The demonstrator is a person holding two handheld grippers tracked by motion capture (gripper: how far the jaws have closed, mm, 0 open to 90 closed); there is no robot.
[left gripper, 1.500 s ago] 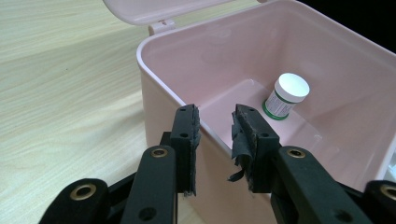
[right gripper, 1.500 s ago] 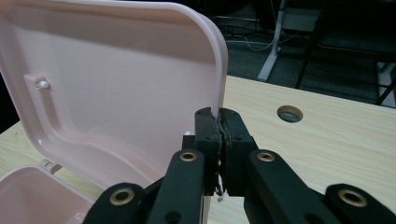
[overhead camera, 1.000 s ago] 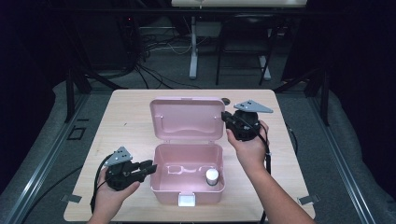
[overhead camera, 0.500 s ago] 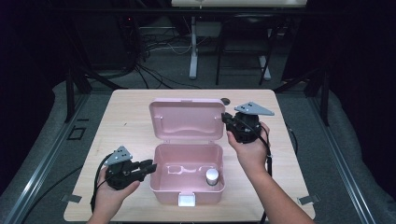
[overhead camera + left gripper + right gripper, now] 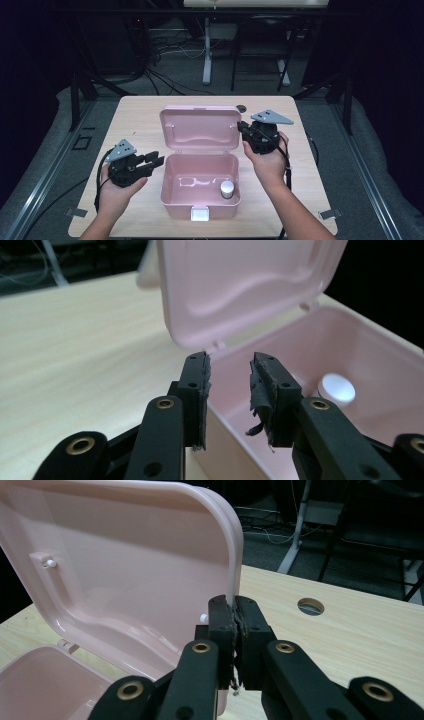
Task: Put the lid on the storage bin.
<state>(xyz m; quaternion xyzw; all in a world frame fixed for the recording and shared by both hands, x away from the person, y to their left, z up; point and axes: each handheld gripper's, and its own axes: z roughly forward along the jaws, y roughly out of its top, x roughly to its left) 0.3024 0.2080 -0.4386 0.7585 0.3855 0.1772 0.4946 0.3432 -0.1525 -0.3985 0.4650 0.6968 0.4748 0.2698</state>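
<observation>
Left gripper (image 5: 150,162) is up off the counter (image 5: 140,112) now, a bit higher than a second ago, at 9 o'clock of the box (image 5: 172,207). Its jaws have just been opening: partway apart, nothing between them. Right gripper (image 5: 245,131) hasn't moved, jaws clamped on the lid (image 5: 200,127) edge at 3 o'clock, holding it upright. Bottle (image 5: 227,189) sits in the box's near-right corner. Read: left is free, likely lining up to reach in.

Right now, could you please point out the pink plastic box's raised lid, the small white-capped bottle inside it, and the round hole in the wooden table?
Pink plastic lid (image 5: 200,127), high view, inner face.
White-capped bottle (image 5: 227,188), high view, cap.
Round table hole (image 5: 310,606), right gripper view, opening.
</observation>
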